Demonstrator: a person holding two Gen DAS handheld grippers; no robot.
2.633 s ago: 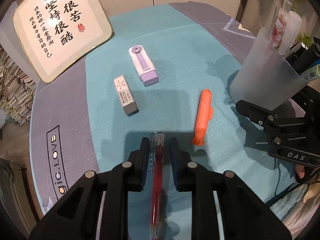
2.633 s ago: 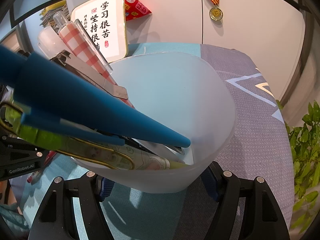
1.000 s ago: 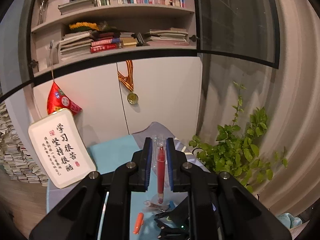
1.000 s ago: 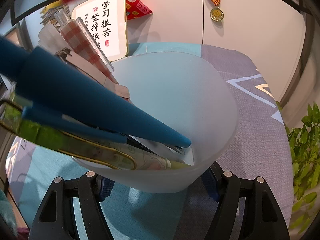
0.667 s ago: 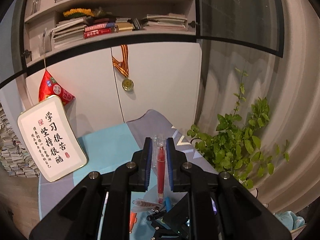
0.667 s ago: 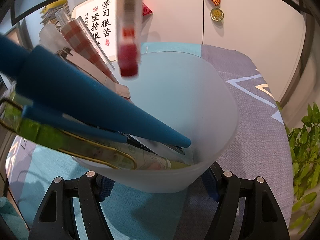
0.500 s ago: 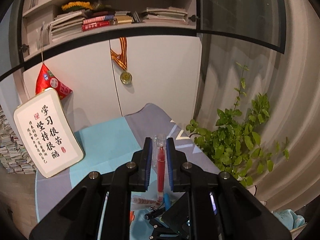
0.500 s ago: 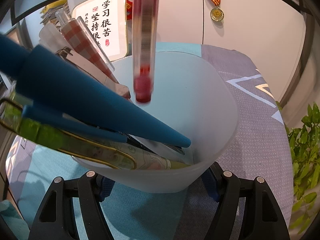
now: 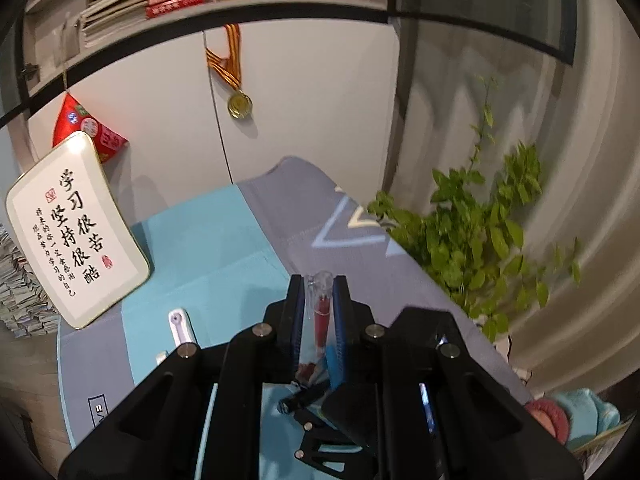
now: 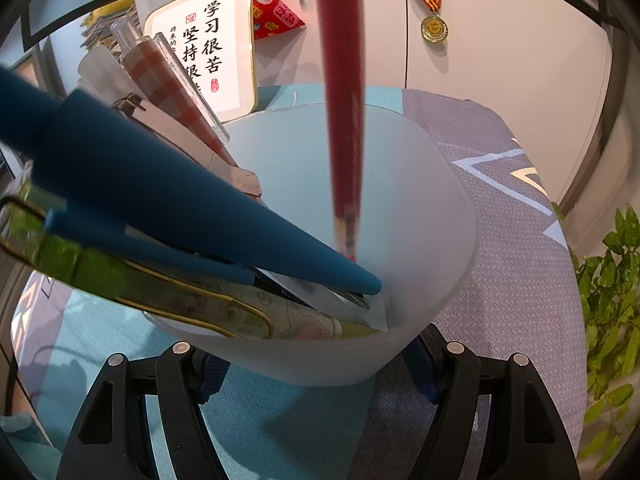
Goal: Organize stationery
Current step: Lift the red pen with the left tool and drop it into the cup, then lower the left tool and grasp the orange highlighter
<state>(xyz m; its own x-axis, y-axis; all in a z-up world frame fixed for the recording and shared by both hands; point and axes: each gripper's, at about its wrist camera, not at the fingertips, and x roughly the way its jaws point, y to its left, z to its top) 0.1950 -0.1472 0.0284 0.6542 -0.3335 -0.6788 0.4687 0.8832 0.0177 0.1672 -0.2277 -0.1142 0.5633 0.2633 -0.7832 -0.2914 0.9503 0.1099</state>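
Note:
My left gripper (image 9: 316,292) is shut on a red pen (image 9: 321,316) with a clear cap and holds it upright above the table. In the right wrist view the same red pen (image 10: 344,112) hangs tip-down inside the frosted white cup (image 10: 432,216). My right gripper (image 10: 316,364) is shut on the cup's base and holds it. The cup holds a blue pen (image 10: 192,200), a green pen with a gold clip (image 10: 140,284), a red checked pen (image 10: 168,84) and several others.
A purple and white correction tape (image 9: 181,330) lies on the teal and grey tablecloth (image 9: 224,248). A framed calligraphy plaque (image 9: 72,228) leans at the back left. A green plant (image 9: 472,236) stands right of the table. White cabinet doors with a medal (image 9: 239,102) are behind.
My left gripper has carried the red pen from the table up over the cup and lowered it; the pen's tip now reaches deep inside. The right gripper and cup have stayed still.

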